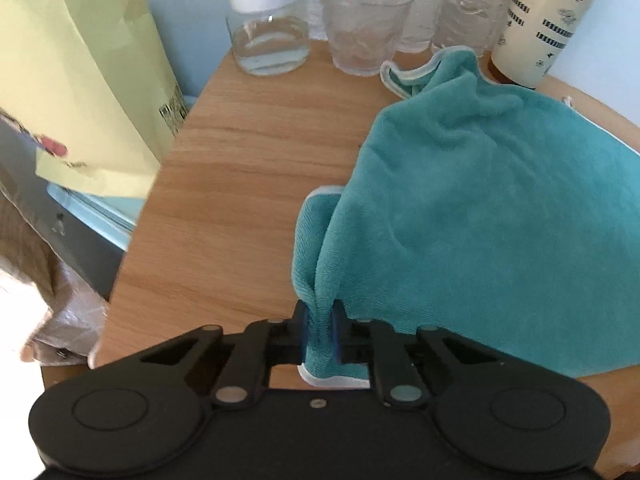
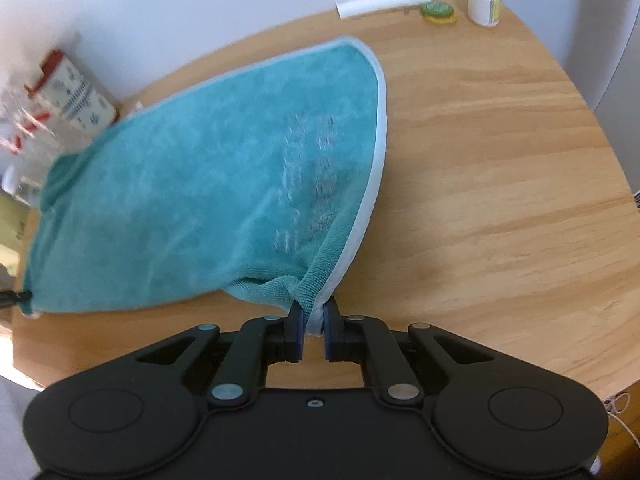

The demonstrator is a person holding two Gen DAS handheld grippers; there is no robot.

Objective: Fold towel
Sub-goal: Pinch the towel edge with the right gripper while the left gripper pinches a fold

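Left gripper [image 1: 320, 330]: fingers [image 1: 301, 330] clamped on bunched corner of teal towel [image 1: 480, 200], cloth pinched between pads. Towel rest drapes over wooden desk [image 1: 248, 152], far edge near glass jar [image 1: 266, 28] + cream cup [image 1: 540, 28]. Right gripper [image 2: 312, 334]: fingers nipped on towel's white-trimmed corner, cloth stretching away left.

Left gripper [image 1: 320, 330], jaws clamped on a bunched corner of the teal towel [image 1: 480, 200], which lies rumpled on the wooden desk [image 1: 240, 160]; a white-capped jar [image 1: 266, 24] and glass tumbler [image 1: 364, 28] stand at the far edge.
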